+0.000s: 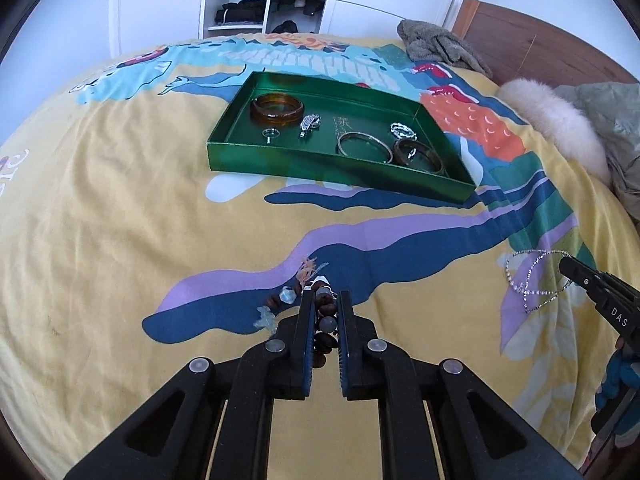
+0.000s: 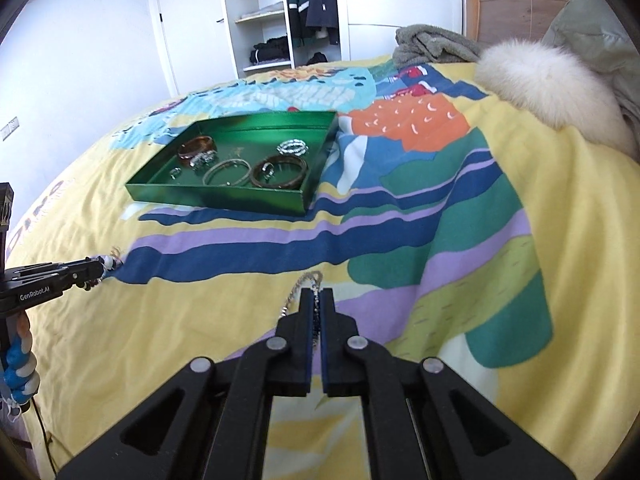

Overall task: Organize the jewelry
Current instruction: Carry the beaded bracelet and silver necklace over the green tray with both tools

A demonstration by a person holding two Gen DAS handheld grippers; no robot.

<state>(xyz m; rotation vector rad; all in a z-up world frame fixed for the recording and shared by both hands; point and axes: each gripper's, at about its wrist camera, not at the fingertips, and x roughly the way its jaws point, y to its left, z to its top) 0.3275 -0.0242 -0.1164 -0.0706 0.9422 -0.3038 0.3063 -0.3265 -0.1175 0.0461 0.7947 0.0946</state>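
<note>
Left tool [image 1: 325, 294], at the lower centre of its wrist view, has its jaws narrowed onto a beaded bracelet [image 1: 326, 312] of brown and pale beads, whose loose end with an orange tassel trails onto the bedspread [image 1: 100, 220] just ahead of the tips. Further up, in the upper middle of that frame, a green tray [image 1: 304, 160] sits on the bed. Inside it, from left to right, lie an amber bangle [image 1: 277, 109], a small ring [image 1: 271, 134], a sparkly clip-like piece [image 1: 310, 124], a thin metal bangle [image 1: 364, 147], a dark bangle [image 1: 418, 155] with a silver chain bracelet [image 1: 403, 131] just behind it. At the right edge of the same view a silver necklace [image 1: 532, 276] loops over the bedspread, touching the tip of the right tool [image 1: 570, 266].

In the right wrist view, the left tool [image 2: 94, 270] enters from the left edge with beads at its tip. Right of it, at the lower centre, the right tool [image 2: 317, 298] is closed to a slim gap around the silver necklace [image 2: 298, 290], which spills onto the bed just ahead. The green tray [image 2: 224, 200] lies in the upper left-centre.
</note>
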